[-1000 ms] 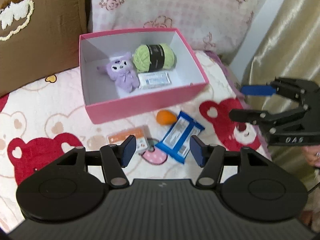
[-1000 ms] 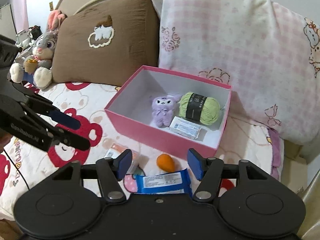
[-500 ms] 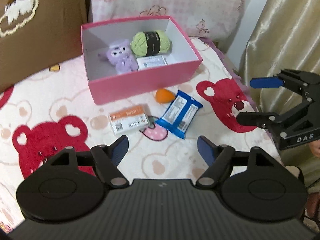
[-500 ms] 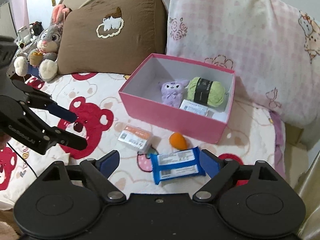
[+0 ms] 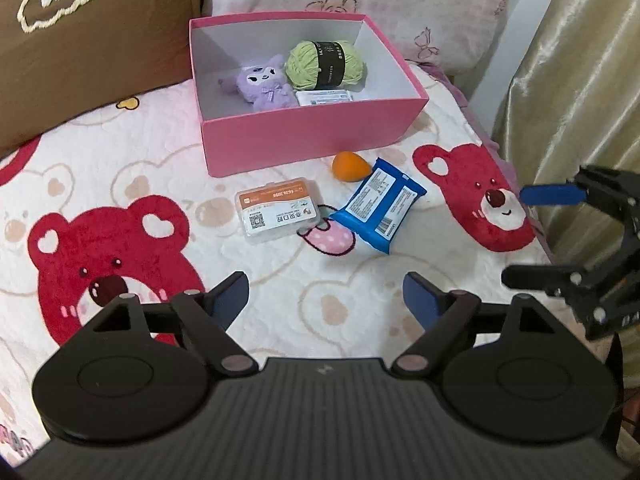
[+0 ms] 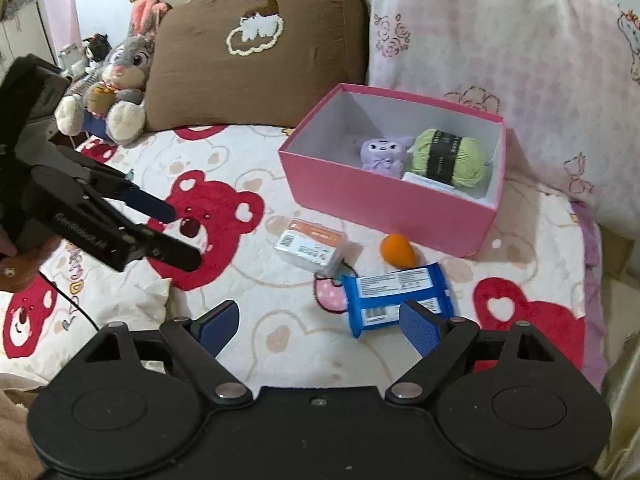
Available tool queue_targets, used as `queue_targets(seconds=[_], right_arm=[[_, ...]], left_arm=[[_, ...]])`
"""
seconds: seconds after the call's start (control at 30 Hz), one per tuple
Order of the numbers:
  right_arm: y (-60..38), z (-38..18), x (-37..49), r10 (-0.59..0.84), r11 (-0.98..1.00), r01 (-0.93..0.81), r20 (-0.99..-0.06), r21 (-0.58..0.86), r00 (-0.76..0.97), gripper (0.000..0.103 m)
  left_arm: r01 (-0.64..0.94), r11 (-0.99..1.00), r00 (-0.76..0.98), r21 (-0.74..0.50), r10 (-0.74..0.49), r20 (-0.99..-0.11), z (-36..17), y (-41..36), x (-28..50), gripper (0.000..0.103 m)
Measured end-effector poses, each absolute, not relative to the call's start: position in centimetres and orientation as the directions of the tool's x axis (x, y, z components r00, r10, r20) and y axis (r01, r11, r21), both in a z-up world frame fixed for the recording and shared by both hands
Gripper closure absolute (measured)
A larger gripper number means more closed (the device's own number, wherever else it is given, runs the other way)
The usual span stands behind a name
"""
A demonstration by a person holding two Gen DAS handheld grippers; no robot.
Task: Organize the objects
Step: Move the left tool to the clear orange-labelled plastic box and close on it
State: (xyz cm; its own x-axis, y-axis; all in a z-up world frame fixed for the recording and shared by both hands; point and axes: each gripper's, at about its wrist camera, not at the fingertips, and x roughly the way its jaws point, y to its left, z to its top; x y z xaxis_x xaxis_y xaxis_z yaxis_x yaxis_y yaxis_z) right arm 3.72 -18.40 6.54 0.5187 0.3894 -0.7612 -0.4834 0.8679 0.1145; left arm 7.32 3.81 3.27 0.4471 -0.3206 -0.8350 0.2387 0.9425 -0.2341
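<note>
A pink box (image 5: 308, 136) (image 6: 384, 208) stands on the bed and holds a purple plush (image 5: 262, 86), a green yarn ball (image 5: 324, 64) and a white packet (image 5: 324, 98). In front of it on the blanket lie an orange egg-shaped sponge (image 5: 350, 166) (image 6: 396, 250), a blue wipes pack (image 5: 378, 210) (image 6: 394, 296) and a clear card case with an orange label (image 5: 278, 210) (image 6: 310, 246). My left gripper (image 5: 326, 298) is open and empty, held back from these items. My right gripper (image 6: 320, 326) is open and empty, just short of the blue pack.
A brown pillow (image 6: 256, 48) and a pink checked pillow (image 6: 500, 40) lean behind the box. A grey bunny plush (image 6: 116, 80) sits at the far left. A gold curtain (image 5: 580, 60) hangs by the bed's right edge.
Both grippers have pulled back and away from the box and opened wider. The items on the blanket have not moved.
</note>
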Motion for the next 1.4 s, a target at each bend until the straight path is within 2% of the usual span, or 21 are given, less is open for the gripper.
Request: queue_targets(seconds=[0.2, 0.37, 0.7, 0.9, 0.97, 1.17, 1.27, 1.4], right_arm=[[-17.3, 5.6, 3.2, 0.391, 0.860, -0.505, -0.726, 0.071, 0.566, 0.013], [-16.0, 4.9, 2.9, 0.413, 0.842, -0.538, -0.698, 0.047, 0.586, 0.013], [-14.0, 2.0, 5.1, 0.451, 0.827, -0.561, -0.633, 0.033, 0.629, 0.013], [-12.6, -1.3, 7.8, 0.448, 0.813, -0.583, -0.634, -0.005, 0.631, 0.013], [-12.4, -2.8, 8.3, 0.472, 0.804, -0.594, -0.604, -0.003, 0.642, 0.013], [-11.0, -7.5, 11.0, 0.428, 0.822, -0.569, -0.622, -0.034, 0.655, 0.013], [-10.6, -9.1, 12.3, 0.427, 0.829, -0.559, -0.642, -0.003, 0.637, 0.013], [-10.6, -10.5, 12.9, 0.437, 0.840, -0.540, -0.651, 0.050, 0.620, 0.013]], left_arm=[[0.262, 0.949, 0.508, -0.178, -0.293, -0.810, 2.8, 3.5, 7.0, 0.019], [0.254, 0.943, 0.512, -0.214, -0.319, -0.798, 2.5, 3.5, 7.1, 0.019], [0.256, 0.947, 0.524, -0.196, -0.306, -0.795, -0.2, 3.5, 9.7, 0.019], [0.227, 0.942, 0.551, -0.245, -0.332, -0.766, -3.3, 4.6, 12.4, 0.018], [0.214, 0.941, 0.560, -0.260, -0.337, -0.757, -4.3, 5.0, 13.3, 0.018], [0.163, 0.931, 0.552, -0.326, -0.360, -0.752, -8.2, 5.7, 15.8, 0.018], [0.132, 0.938, 0.559, -0.321, -0.337, -0.757, -9.9, 5.8, 16.9, 0.019], [0.071, 0.925, 0.558, -0.373, -0.347, -0.754, -11.5, 6.5, 17.9, 0.020]])
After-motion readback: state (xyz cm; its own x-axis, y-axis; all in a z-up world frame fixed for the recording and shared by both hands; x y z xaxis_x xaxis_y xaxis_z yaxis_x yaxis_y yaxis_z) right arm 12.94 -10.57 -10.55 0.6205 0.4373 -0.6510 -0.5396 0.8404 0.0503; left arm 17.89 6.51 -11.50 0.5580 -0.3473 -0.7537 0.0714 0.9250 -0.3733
